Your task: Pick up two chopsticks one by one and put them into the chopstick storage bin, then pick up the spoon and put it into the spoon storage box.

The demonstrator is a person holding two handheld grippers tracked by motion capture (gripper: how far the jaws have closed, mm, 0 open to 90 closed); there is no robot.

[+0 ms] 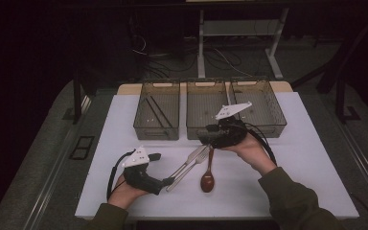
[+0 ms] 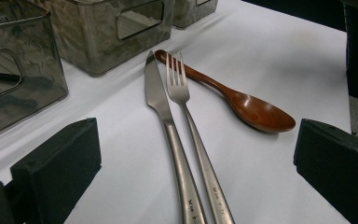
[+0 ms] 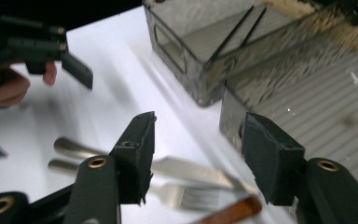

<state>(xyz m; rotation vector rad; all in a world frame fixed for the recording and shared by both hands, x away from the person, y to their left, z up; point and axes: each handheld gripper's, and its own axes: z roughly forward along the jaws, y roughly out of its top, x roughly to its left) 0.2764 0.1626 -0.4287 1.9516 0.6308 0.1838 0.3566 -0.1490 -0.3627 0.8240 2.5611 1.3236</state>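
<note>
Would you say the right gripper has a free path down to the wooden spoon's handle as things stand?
Probably yes: the right gripper hovers with open, empty jaws above the wooden spoon handle end, though the fork tines lie close beside it.

Left gripper [image 1: 168,181]: low near table's front, jaws apart, empty. Right gripper [image 1: 205,136]: raised farther back, jaws apart, empty.

Taking the fork [image 1: 195,160] as landmark: the knife [image 1: 188,163] lies touching its left side and the wooden spoon [image 1: 208,173] just to its right. Three mesh bins [image 1: 210,110] wall off the far side. Bare white table [image 1: 297,163] lies open farther right and nearer the person.
</note>
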